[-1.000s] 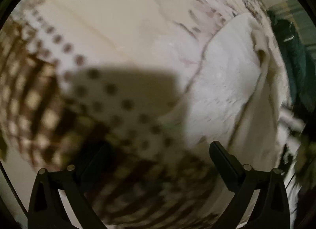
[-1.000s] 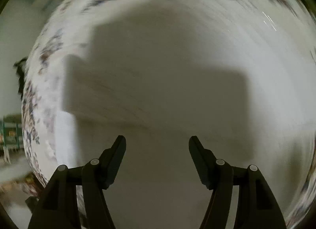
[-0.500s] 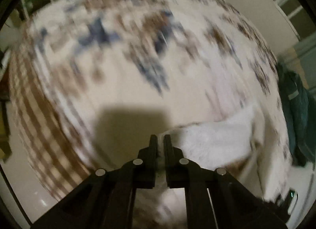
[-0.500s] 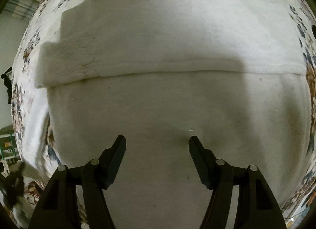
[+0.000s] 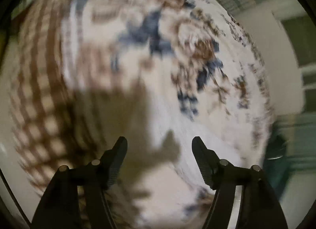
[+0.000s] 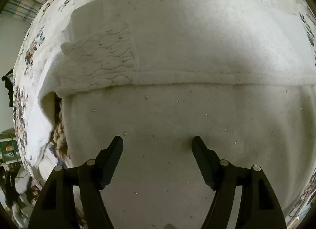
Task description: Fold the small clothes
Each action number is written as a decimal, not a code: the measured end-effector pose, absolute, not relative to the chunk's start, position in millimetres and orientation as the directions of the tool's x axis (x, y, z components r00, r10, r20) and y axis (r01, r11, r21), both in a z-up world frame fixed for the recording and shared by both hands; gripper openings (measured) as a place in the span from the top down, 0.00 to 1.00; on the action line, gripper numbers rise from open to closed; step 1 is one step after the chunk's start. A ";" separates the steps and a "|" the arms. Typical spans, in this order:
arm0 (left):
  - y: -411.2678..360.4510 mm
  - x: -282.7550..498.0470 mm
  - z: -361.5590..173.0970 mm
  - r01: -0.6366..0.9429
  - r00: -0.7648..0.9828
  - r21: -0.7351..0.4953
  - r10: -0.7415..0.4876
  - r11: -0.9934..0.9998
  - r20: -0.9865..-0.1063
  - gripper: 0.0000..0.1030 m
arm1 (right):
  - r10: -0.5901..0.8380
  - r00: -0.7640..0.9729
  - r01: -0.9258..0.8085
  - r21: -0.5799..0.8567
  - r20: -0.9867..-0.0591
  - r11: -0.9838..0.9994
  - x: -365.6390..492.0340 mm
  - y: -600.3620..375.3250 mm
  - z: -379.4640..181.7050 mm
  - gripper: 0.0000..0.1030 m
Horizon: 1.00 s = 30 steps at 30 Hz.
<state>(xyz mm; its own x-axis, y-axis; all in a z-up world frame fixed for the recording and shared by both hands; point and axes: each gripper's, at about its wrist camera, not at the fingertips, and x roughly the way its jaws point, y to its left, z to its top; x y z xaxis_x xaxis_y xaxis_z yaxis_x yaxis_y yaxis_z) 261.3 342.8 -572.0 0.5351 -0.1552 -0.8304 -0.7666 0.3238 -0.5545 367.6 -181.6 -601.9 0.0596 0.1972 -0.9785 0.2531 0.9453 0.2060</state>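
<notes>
A white fleecy garment [image 6: 177,122] lies folded on a patterned cloth, filling the right wrist view; a folded edge runs across it with a textured flap [image 6: 106,63] at upper left. My right gripper [image 6: 157,142] is open and empty just above the garment's near part. My left gripper [image 5: 159,143] is open and empty over the patterned cloth [image 5: 138,41]; a white edge of the garment [image 5: 207,146] shows between and right of its fingers. The left view is blurred.
The cloth has brown checks [image 5: 39,110] at the left and blue-brown floral marks [image 5: 205,67] at the right. Its floral border [image 6: 25,98] rims the garment. A dark teal thing [image 5: 280,150] lies off the cloth's right edge. Clutter [image 6: 7,150] stands at far left.
My left gripper was shut on the white garment's edge half a second ago; it has let go, opened and swung over the patterned cloth. My right gripper stayed open and drew slightly closer.
</notes>
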 end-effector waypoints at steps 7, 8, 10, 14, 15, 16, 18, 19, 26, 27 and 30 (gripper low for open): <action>330.6 281.5 -619.6 -0.805 0.547 -0.556 -0.102 0.206 -0.831 0.49 | 0.169 0.057 0.265 0.178 -0.984 0.948 377.3 -171.0 -608.8 0.29; 334.4 289.8 -612.2 -0.834 0.503 -0.492 -0.021 0.251 -0.864 0.65 | 0.154 0.060 0.261 0.164 -0.986 0.951 379.1 -169.9 -608.4 0.29; 341.6 300.1 -605.2 -0.837 0.478 -0.448 0.022 0.313 -0.878 0.93 | 0.122 0.068 0.253 0.135 -0.990 0.958 382.7 -167.6 -606.0 0.29; 362.2 316.6 -569.3 -0.808 0.484 -0.385 0.129 0.446 -0.866 0.93 | -0.028 0.110 0.241 0.000 -0.994 0.971 384.8 -171.5 -594.2 0.20; 366.3 318.0 -563.8 -0.802 0.488 -0.377 0.143 0.462 -0.861 0.93 | -0.074 0.119 0.243 -0.043 -0.990 0.969 385.4 -173.9 -591.2 0.11; 371.8 322.3 -553.8 -0.793 0.495 -0.371 0.156 0.484 -0.855 0.93 | -0.117 0.132 0.250 -0.082 -0.984 0.965 387.0 -177.7 -587.6 0.08; 374.1 329.4 -540.2 -0.773 0.509 -0.364 0.167 0.519 -0.844 0.93 | -0.161 0.141 0.261 -0.120 -0.977 0.958 391.2 -184.4 -584.0 0.05; 372.0 336.4 -530.1 -0.759 0.518 -0.355 0.176 0.546 -0.837 0.93 | -0.178 0.145 0.269 -0.135 -0.973 0.954 393.5 -189.1 -581.8 0.05; 336.5 367.3 -451.7 -0.658 0.611 -0.330 0.223 0.677 -0.760 0.93 | -0.144 0.178 0.349 -0.074 -0.973 0.934 411.8 -222.7 -571.4 0.05; 325.2 373.5 -440.0 -0.636 0.627 -0.329 0.219 0.698 -0.747 0.93 | -0.120 0.182 0.368 -0.046 -0.976 0.929 411.3 -232.8 -568.8 0.05; 266.0 399.9 -401.5 -0.523 0.675 -0.294 0.178 0.800 -0.716 0.93 | -0.068 0.171 0.409 0.008 -0.983 0.912 402.0 -265.1 -566.3 0.05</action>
